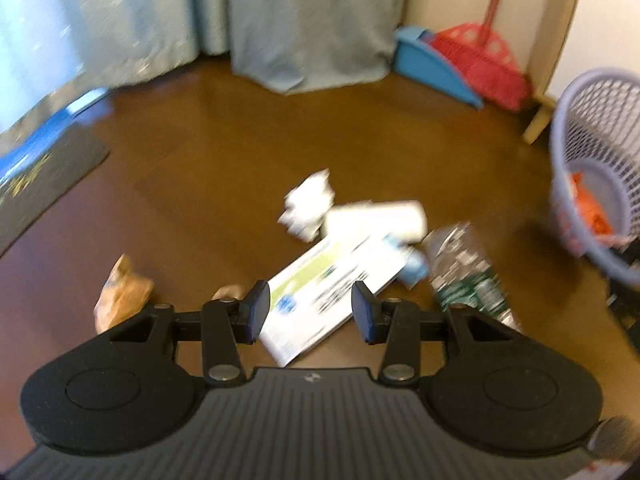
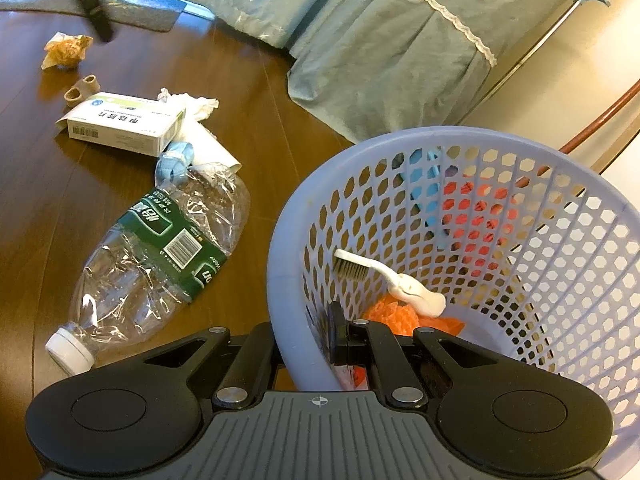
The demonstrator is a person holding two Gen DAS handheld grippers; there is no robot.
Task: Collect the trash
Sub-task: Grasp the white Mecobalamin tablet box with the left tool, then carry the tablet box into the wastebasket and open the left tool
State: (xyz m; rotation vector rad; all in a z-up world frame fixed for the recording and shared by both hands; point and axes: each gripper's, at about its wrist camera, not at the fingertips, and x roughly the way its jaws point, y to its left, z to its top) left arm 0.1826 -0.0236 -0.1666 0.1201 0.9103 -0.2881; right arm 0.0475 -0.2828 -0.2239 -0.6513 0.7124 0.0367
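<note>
left tool (image 1: 308,308) apart, empty, over box (image 1: 332,284) at lower centre | right tool (image 2: 310,340) clamped on basket (image 2: 280,264) rim | straddle box squarely before closing

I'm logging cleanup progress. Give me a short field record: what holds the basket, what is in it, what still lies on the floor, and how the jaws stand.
basket: lilac mesh basket, tilted, rim clamped by right gripper, jaws shut
in basket: white brush, orange scraps
on floor: crushed bottle, white box, crumpled tissue, brown wrapper, blue scrap
left gripper: left gripper, jaws apart, empty, above the white box
</note>
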